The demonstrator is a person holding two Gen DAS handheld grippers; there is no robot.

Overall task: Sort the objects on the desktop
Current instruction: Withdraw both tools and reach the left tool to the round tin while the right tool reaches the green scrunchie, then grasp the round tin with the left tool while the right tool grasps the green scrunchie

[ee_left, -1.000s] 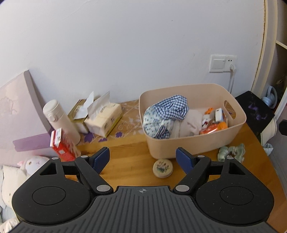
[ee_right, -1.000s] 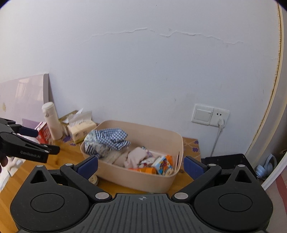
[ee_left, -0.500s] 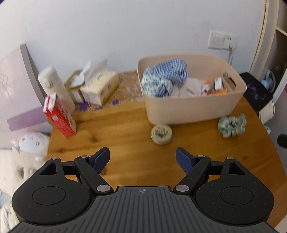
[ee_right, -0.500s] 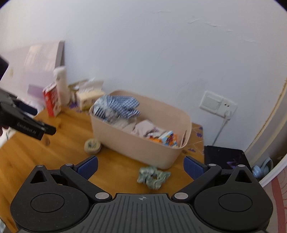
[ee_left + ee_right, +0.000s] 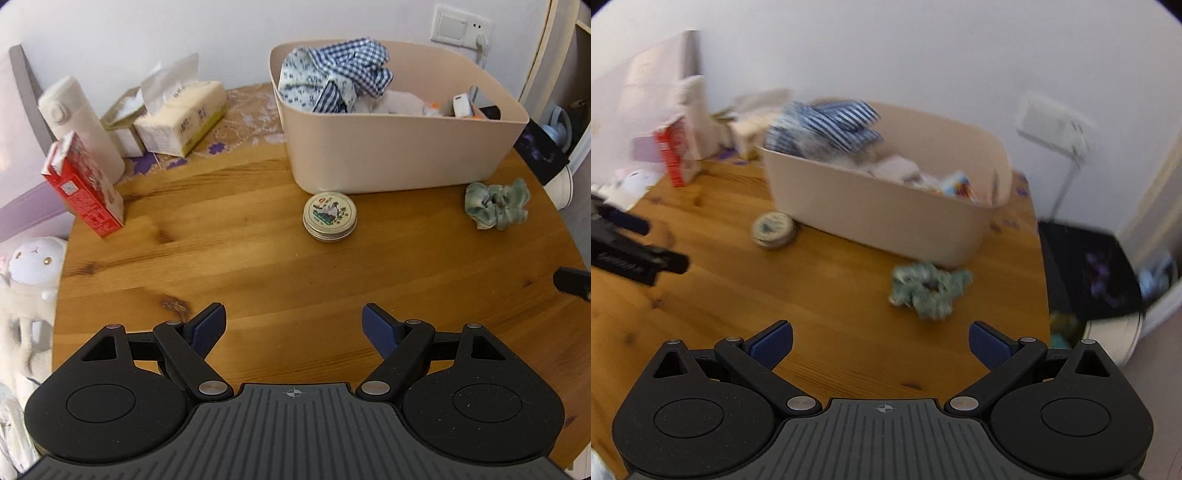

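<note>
A beige storage bin (image 5: 399, 155) (image 5: 886, 214) stands at the back of the round wooden table (image 5: 258, 266), holding a blue checked cloth (image 5: 340, 77) and small packets. In front of it lie a round tin (image 5: 330, 217) (image 5: 774, 230) and a green scrunchie (image 5: 496, 203) (image 5: 929, 286). My left gripper (image 5: 293, 326) hovers open over the table's near side, well short of the tin. My right gripper (image 5: 881, 343) is open too, just short of the scrunchie. Neither holds anything.
A red carton (image 5: 83, 184), a white bottle (image 5: 79, 122) and tissue packs (image 5: 181, 118) stand at the back left. A plush toy (image 5: 31, 266) sits off the left edge. A black stand (image 5: 1089, 273) is beside the table on the right.
Both grippers have pulled back and tilted down, so more of the table shows. The tin and scrunchie have come into view in front of the bin. Both grippers stayed open.
</note>
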